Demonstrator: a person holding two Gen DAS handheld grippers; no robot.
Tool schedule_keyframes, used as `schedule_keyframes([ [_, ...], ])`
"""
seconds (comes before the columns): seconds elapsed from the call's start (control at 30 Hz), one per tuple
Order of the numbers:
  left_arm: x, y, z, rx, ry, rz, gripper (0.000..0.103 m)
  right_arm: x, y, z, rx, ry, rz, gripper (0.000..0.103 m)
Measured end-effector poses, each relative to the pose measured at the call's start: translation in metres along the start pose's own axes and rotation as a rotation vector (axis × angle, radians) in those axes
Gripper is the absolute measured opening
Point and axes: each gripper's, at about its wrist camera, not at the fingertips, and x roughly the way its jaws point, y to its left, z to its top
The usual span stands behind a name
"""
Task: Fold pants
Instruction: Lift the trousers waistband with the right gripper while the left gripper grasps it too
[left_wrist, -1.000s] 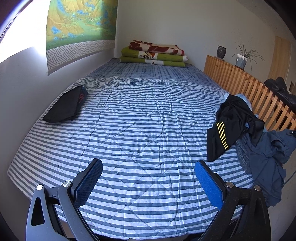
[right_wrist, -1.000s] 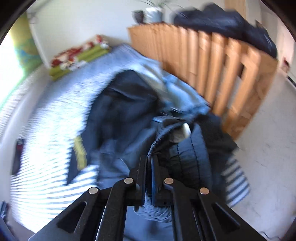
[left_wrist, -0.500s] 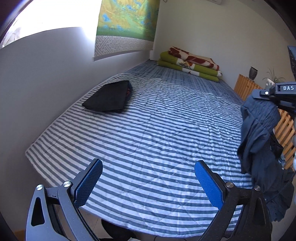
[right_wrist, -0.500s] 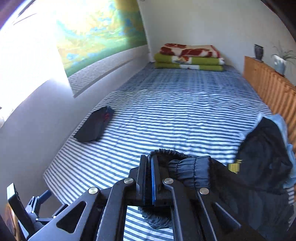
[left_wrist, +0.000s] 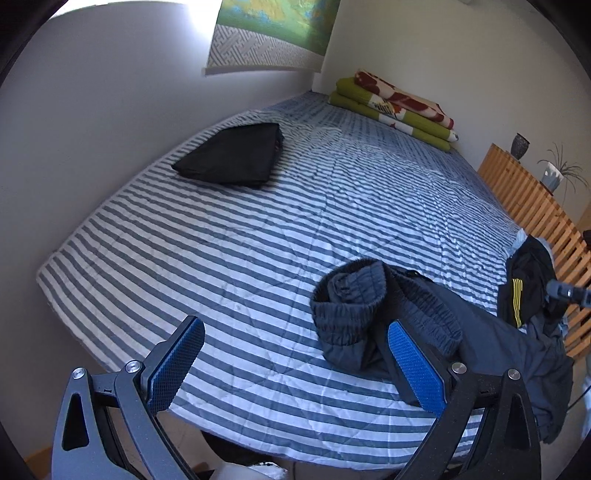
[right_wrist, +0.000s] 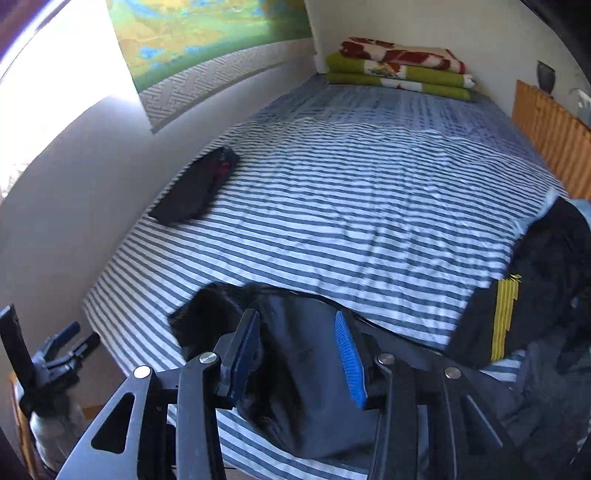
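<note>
We see dark grey pants (left_wrist: 373, 314) lying crumpled at near edge of striped bed (left_wrist: 295, 206), toward right corner, part trailing over that edge. Our right gripper (right_wrist: 299, 354) has just been opening: jaws apart, pants beneath and between them, pads not pressing. Our left gripper (left_wrist: 295, 365) stands wide apart, empty, pants just beside its right finger. Folded black garment (left_wrist: 232, 155) lies at left edge by wall.
</note>
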Motion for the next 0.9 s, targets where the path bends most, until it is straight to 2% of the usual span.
schedule_keyframes([
  [0.13,0.03,-0.027,-0.004,0.028,0.052,-0.034,0.101,0.005,-0.057,-0.053,0.056,0.081,-0.097,0.039],
  [0.3,0.071,-0.065,0.004,0.122,0.093,-0.008,0.101,0.018,-0.106,-0.109,0.16,0.156,-0.142,0.039],
  [0.37,0.09,-0.071,0.008,0.131,0.131,-0.007,0.099,0.024,-0.117,-0.124,0.2,0.181,-0.128,0.039],
  [0.43,0.099,-0.067,0.01,0.107,0.136,0.022,0.092,0.028,-0.115,-0.132,0.219,0.195,-0.091,0.039],
  [0.5,0.1,-0.058,0.009,0.07,0.133,0.025,0.087,0.029,-0.101,-0.129,0.196,0.185,-0.045,0.04],
  [0.53,0.1,-0.054,0.007,0.061,0.134,0.031,0.078,0.03,-0.089,-0.125,0.169,0.171,-0.018,0.041],
  [0.57,0.101,-0.05,0.006,0.062,0.141,0.041,0.07,0.031,-0.076,-0.12,0.14,0.157,0.007,0.047],
  [0.6,0.101,-0.045,0.005,0.063,0.15,0.05,0.068,0.033,-0.061,-0.115,0.109,0.144,0.037,0.055],
  [0.67,0.096,-0.034,0.002,0.054,0.156,0.057,0.068,0.041,-0.027,-0.101,0.043,0.128,0.104,0.06],
  [0.73,0.087,-0.023,0.0,0.03,0.149,0.06,0.068,0.055,0.006,-0.089,-0.027,0.127,0.15,0.061],
  [0.9,0.066,0.008,-0.003,-0.043,0.141,0.034,0.068,0.104,0.069,-0.071,-0.178,0.149,0.139,0.061],
])
